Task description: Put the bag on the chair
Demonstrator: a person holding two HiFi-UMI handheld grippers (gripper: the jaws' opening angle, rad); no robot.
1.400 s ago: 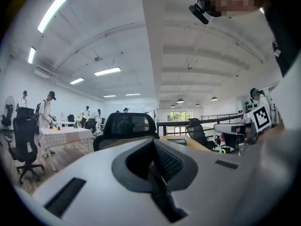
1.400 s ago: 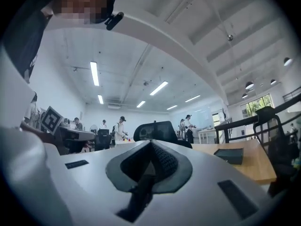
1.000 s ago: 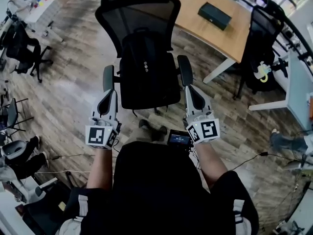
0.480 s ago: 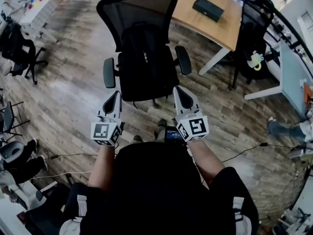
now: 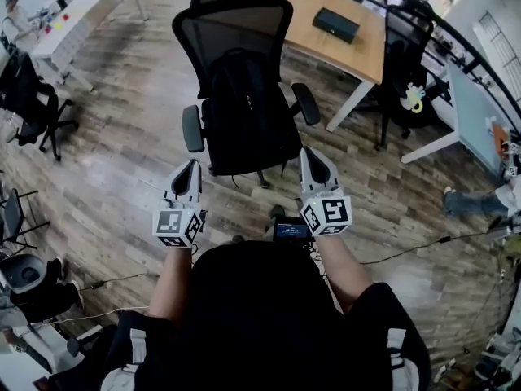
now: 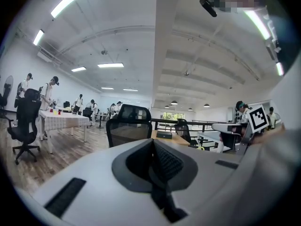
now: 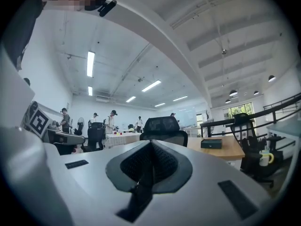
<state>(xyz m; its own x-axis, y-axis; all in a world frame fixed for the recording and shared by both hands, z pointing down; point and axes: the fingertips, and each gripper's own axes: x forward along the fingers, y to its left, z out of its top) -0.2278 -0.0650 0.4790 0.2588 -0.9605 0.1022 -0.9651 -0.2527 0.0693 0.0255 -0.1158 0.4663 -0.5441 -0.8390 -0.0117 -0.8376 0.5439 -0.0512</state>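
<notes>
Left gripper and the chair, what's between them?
Only bare floor shows between the left gripper and the chair, which holds the bag; see the head view.

Bright ceiling strip lights [image 6: 68, 0], sharp pics, heavy fisheye warp at edges.

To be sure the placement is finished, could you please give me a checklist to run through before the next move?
1. Black backpack rests on the office chair seat, against the backrest: ok.
2. Left gripper jaws together, nothing between them: ok.
3. Right gripper jaws together, nothing between them: ok.
4. Both grippers apart from the chair and backpack: ok.
5. Backpack sits stably and will not slide off: cannot tell, since it is black against black.
</notes>
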